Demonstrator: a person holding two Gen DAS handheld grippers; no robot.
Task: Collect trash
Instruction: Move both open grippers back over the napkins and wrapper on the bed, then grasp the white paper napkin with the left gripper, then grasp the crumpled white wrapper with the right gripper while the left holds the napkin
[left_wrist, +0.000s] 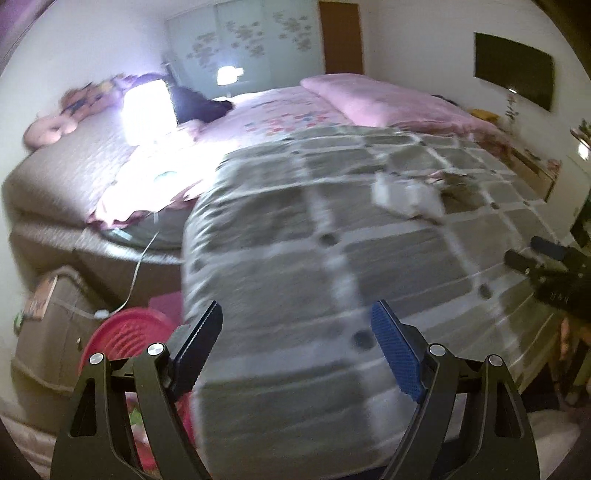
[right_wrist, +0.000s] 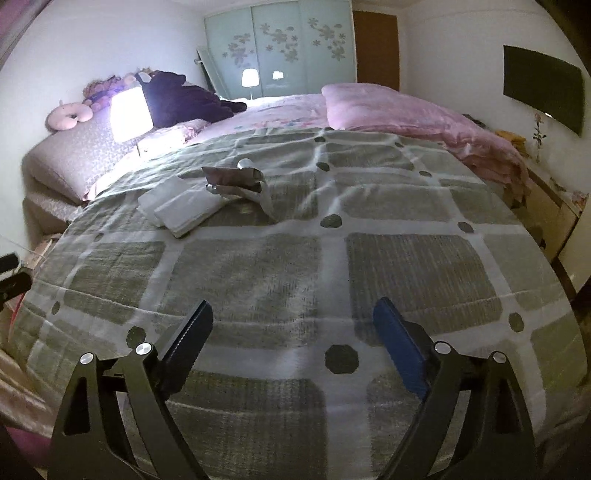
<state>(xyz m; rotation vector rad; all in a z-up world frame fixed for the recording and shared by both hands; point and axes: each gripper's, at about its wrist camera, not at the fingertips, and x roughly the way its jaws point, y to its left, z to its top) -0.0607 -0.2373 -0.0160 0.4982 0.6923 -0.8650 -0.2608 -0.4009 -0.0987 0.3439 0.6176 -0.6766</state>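
White folded tissues (right_wrist: 181, 208) and a crumpled silvery wrapper (right_wrist: 240, 182) lie on the grey checked blanket (right_wrist: 332, 266) of the bed, far from both grippers. In the blurred left wrist view the tissues (left_wrist: 406, 197) and the wrapper (left_wrist: 460, 186) show at the right. My left gripper (left_wrist: 297, 314) is open and empty at the bed's near left corner, over a red bin (left_wrist: 122, 343) on the floor. My right gripper (right_wrist: 293, 314) is open and empty above the bed's near edge; it also shows in the left wrist view (left_wrist: 532, 251).
A pink duvet (right_wrist: 388, 107) lies at the bed's far side. A lit lamp (right_wrist: 131, 114), pillows and plush toys sit at the head, left. A brown box (left_wrist: 48, 332) stands beside the red bin. A low cabinet (right_wrist: 554, 214) runs along the right wall.
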